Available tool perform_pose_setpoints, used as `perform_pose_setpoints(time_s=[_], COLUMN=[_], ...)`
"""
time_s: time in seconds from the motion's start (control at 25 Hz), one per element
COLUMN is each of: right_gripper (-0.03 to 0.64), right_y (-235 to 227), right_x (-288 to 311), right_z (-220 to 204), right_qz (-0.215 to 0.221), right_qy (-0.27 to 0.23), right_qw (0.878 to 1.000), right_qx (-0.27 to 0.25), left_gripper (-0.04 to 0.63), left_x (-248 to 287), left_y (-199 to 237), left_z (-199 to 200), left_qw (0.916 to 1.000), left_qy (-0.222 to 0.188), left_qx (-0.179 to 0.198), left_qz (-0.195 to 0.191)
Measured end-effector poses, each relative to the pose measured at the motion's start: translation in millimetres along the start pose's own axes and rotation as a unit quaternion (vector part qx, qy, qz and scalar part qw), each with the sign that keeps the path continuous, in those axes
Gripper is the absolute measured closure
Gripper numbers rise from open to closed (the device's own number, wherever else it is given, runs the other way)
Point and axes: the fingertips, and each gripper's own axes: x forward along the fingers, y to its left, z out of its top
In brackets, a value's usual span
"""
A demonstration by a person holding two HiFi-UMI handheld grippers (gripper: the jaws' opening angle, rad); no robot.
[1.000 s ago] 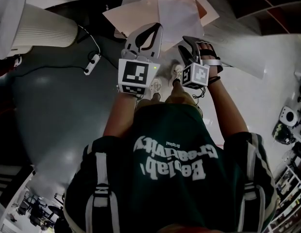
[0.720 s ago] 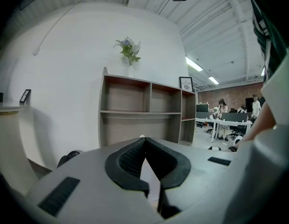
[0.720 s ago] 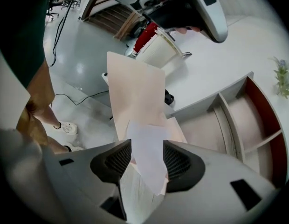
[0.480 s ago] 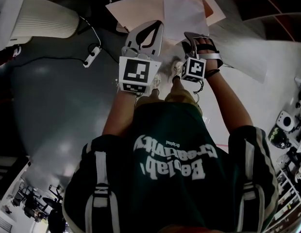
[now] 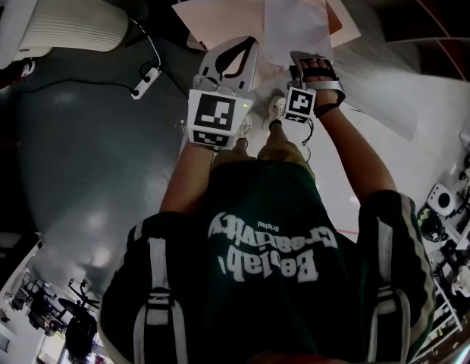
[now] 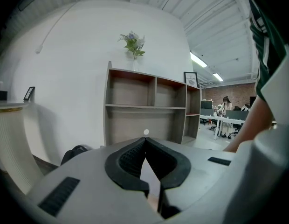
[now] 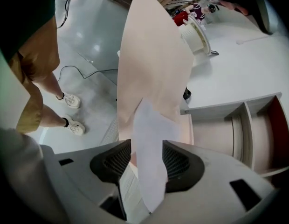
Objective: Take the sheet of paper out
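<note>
A peach envelope (image 5: 220,14) hangs in the air over the floor, with a white sheet of paper (image 5: 296,21) lying against its right half. My left gripper (image 5: 249,44) is shut, its tips at the envelope's near edge. In the left gripper view the tips (image 6: 145,140) meet, and a pale sliver of the envelope (image 6: 149,174) shows behind them. My right gripper (image 5: 301,56) is at the sheet's near edge. In the right gripper view its jaws (image 7: 147,143) stand a little apart, the sheet (image 7: 149,167) runs between them, and the envelope (image 7: 151,55) rises behind.
A ribbed white column (image 5: 61,29) stands at the far left, with a power strip (image 5: 144,83) and its cable on the grey floor. The person's shoes (image 5: 242,133) are below the grippers. A white counter with shelves (image 7: 237,78) is at the right, and an open shelf unit (image 6: 149,106) faces the left gripper.
Both grippers, the envelope and the sheet have drifted up and to the right in the head view. The right gripper has come closer to the sheet's near edge.
</note>
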Motion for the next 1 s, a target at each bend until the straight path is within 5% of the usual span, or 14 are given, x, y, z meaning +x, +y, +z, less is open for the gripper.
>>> perform_pose_setpoints(time_s=[0.6, 0.64, 0.68, 1.0], right_gripper=[0.409, 0.532, 0.581, 0.583], right_y=[2.4, -2.4, -6.6, -6.0], right_x=[22.1, 20.8, 19.5, 17.6], right_z=[-4.3, -3.9, -4.3, -2.5], right_qz=[-0.006, -0.024, -0.039, -0.035], right_qy=[0.021, 0.020, 0.020, 0.015], right_qw=[0.999, 0.999, 0.998, 0.999], right_qx=[-0.039, -0.044, -0.047, -0.035], left_gripper=[0.578, 0.578, 0.578, 0.578], left_x=[-12.3, -13.0, -13.3, -16.8], left_y=[10.0, 10.7, 11.2, 17.7], left_z=[-4.3, -4.3, -4.4, -6.2], left_qw=[0.9994, 0.9993, 0.9993, 0.9989], left_qy=[0.008, 0.008, 0.008, 0.007], left_qx=[-0.009, -0.009, -0.010, -0.015], left_qz=[0.033, 0.035, 0.035, 0.044])
